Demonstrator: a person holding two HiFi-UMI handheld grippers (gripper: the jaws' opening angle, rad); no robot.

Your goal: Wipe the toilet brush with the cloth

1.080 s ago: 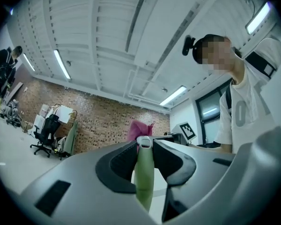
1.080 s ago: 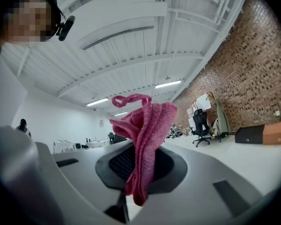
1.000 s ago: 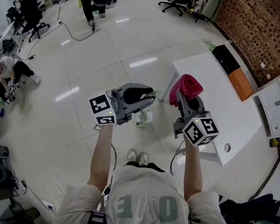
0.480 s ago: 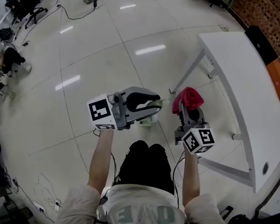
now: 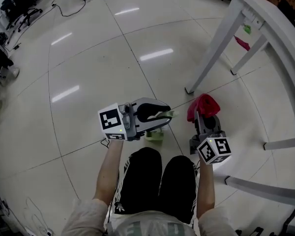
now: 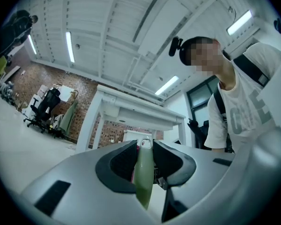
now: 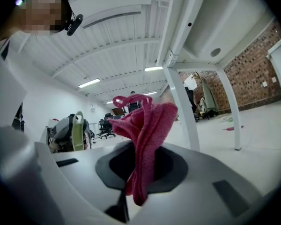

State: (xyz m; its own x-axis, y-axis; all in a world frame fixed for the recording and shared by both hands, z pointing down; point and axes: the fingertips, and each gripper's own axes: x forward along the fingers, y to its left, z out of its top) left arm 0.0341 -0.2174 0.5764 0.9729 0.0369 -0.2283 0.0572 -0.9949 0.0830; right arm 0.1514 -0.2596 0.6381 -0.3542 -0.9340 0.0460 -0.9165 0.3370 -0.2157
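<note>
Near the white bench's slanted leg [image 5: 214, 48], our left claw [image 5: 163, 116] clamps the pale green plastic toilet brush handle [image 6: 143, 172] — our right claw [image 5: 202, 114] pinches a crumpled crimson cloth [image 7: 147, 130] alongside, ready to wipe.

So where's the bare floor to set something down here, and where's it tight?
Open tile lies left of the left gripper and ahead, up to the table leg. Crowded: the gap between the toilet brush and the cloth in the right gripper, and rightward among the table's legs.
</note>
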